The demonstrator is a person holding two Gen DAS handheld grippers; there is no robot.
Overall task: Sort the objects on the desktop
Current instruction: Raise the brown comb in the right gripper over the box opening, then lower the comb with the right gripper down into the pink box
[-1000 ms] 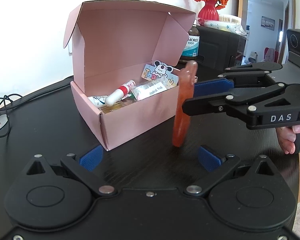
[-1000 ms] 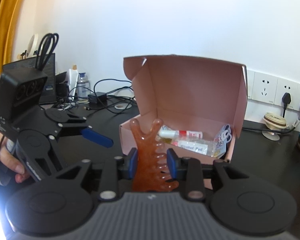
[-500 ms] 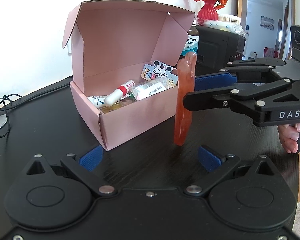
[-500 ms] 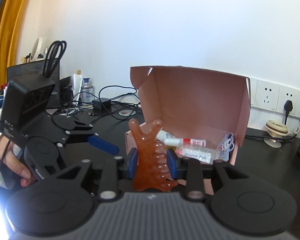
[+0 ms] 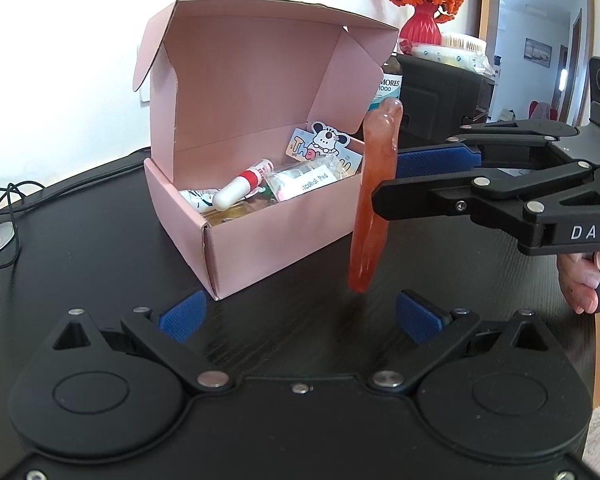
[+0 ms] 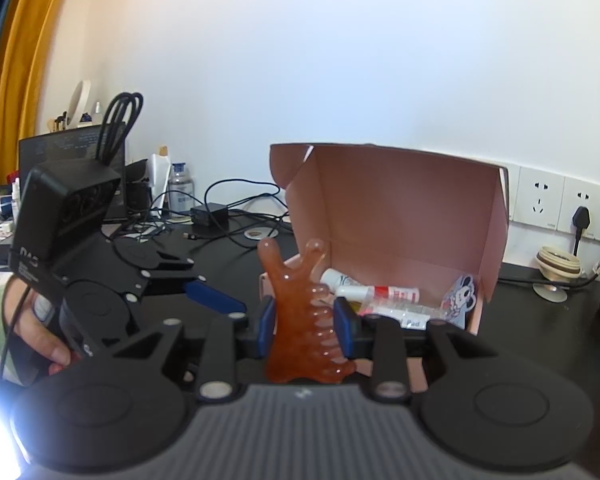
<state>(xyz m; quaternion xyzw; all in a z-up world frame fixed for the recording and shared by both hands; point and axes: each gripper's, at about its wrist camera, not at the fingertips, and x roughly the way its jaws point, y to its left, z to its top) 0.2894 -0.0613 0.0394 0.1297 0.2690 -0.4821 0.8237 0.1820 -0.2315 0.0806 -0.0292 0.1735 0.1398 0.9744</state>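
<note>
Comb (image 6: 300, 320), amber and toothed, stands upright clamped between the blue pads of the right gripper (image 6: 306, 322), lifted clear of the black table (image 5: 100, 216); the open pink box (image 5: 260, 216) sits just beyond it and to its left, nearest the right hand. Left gripper (image 5: 300, 312) waits near with jaws apart and empty; the comb's lower end is cut off in the right view, and the box's deeper contents are hard to make out.
</note>
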